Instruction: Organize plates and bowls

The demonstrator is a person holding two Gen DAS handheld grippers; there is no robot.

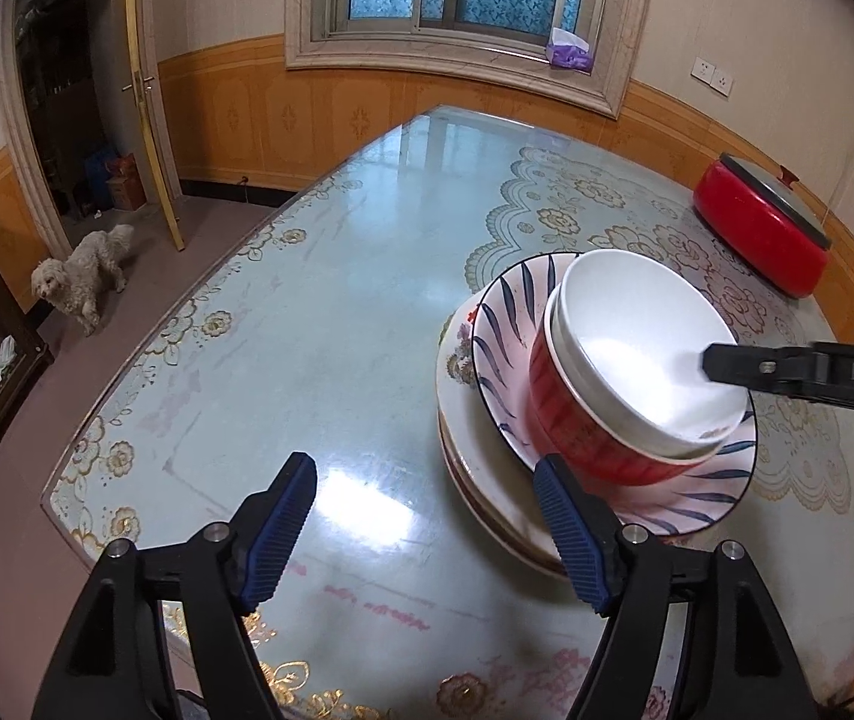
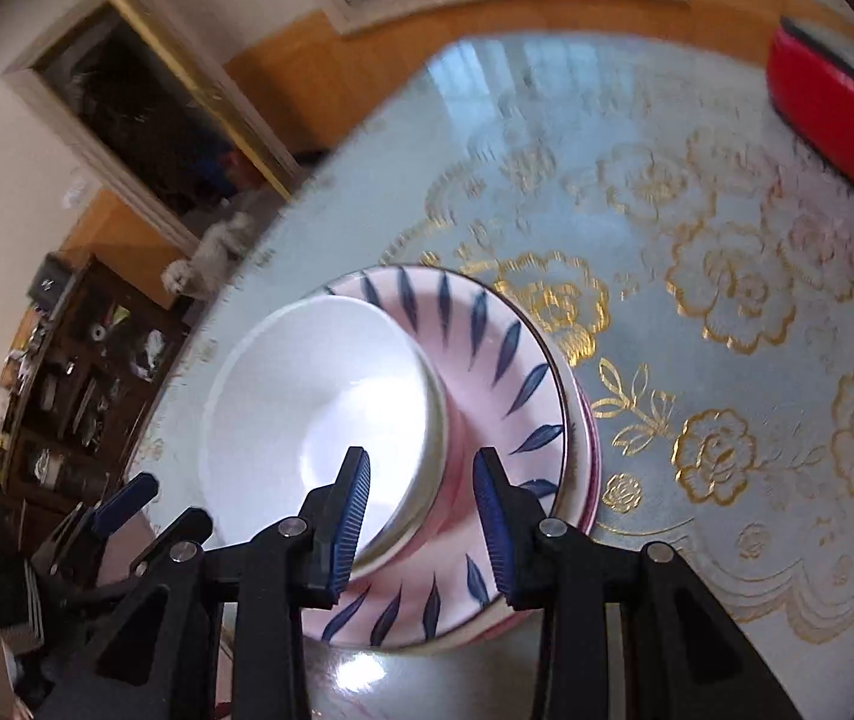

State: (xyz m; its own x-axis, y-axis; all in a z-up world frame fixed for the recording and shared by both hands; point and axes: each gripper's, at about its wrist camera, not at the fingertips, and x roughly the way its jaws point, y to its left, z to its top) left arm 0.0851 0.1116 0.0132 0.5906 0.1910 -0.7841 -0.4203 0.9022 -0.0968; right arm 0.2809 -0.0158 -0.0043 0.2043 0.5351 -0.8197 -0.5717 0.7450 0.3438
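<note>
Right hand-held gripper (image 2: 421,516), jaws apart, straddles the white bowl (image 2: 319,414) rim.

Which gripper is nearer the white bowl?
Right. The right gripper straddles the white bowl at its near rim, jaws open. The left gripper is open beside the plate stack, one finger by the red bowl.

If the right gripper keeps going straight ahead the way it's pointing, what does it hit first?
Most likely the white bowl: the right gripper is open with its fingers straddling the near rim, one finger over the bowl's inside. Behind it lies the striped plate. Height above the rim is unclear.
</note>
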